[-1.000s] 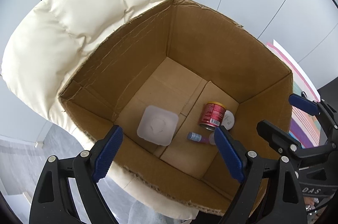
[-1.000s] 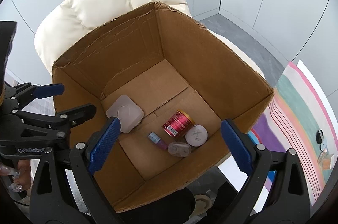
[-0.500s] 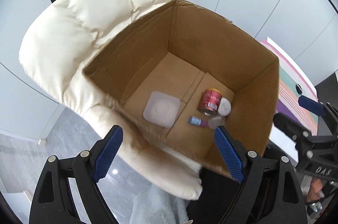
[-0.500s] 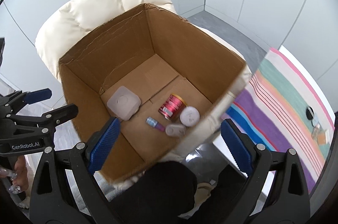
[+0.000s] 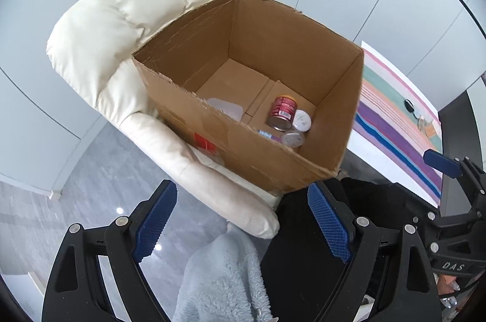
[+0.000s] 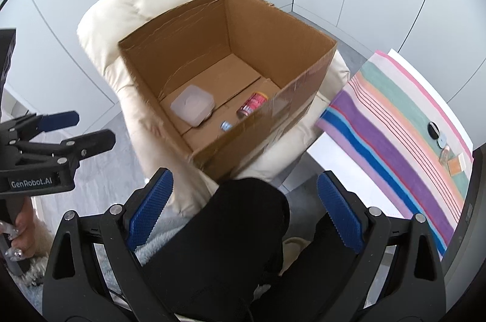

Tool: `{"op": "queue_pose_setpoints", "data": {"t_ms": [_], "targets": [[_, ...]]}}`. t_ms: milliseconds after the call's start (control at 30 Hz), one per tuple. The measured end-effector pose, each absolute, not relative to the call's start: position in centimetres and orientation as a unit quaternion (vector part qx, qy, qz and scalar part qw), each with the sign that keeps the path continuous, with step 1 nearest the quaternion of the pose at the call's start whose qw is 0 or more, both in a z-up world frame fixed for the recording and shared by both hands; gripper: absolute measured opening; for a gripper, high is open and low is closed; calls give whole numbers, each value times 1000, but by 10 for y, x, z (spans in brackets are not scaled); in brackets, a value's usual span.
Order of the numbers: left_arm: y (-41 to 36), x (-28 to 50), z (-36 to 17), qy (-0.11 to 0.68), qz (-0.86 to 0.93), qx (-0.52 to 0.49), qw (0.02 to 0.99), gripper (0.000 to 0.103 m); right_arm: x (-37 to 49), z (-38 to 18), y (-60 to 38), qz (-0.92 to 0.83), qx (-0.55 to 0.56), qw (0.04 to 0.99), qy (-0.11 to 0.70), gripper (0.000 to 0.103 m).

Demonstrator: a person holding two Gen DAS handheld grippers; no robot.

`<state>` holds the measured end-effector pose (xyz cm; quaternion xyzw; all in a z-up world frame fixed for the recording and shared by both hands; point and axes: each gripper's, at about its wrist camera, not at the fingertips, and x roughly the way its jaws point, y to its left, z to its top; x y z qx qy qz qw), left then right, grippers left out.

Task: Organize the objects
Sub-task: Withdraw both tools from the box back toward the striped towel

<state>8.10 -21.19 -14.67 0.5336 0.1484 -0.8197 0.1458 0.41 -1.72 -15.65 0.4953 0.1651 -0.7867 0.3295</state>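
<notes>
A: Legible text? "GenRobot.AI", white lettering on the black body of the left gripper [image 6: 62,129], seen from the right wrist view.

B: Confirmed. Left wrist view: "DAS" on the black body of the right gripper [image 5: 449,170]. Red can [image 5: 282,112] label carries print, too small to read.

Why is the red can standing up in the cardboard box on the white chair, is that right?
Not quite. The red can is lying on its side on the floor of the cardboard box, not standing up; the left wrist view shows its round end facing the camera. The rest is right: the box does sit on the white chair.
</notes>
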Motion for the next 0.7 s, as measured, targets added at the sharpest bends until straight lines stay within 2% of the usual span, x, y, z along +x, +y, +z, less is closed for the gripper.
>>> {"op": "queue_pose_setpoints", "data": {"t_ms": [433, 700], "targets": [[-186, 75, -143, 129, -830, 525, 136, 89, 20, -134, 18, -810, 472, 317, 146, 98], [-137, 35, -148, 86, -835, 537, 80, 89, 3, -130, 76, -834, 475, 260, 106, 98]]}}
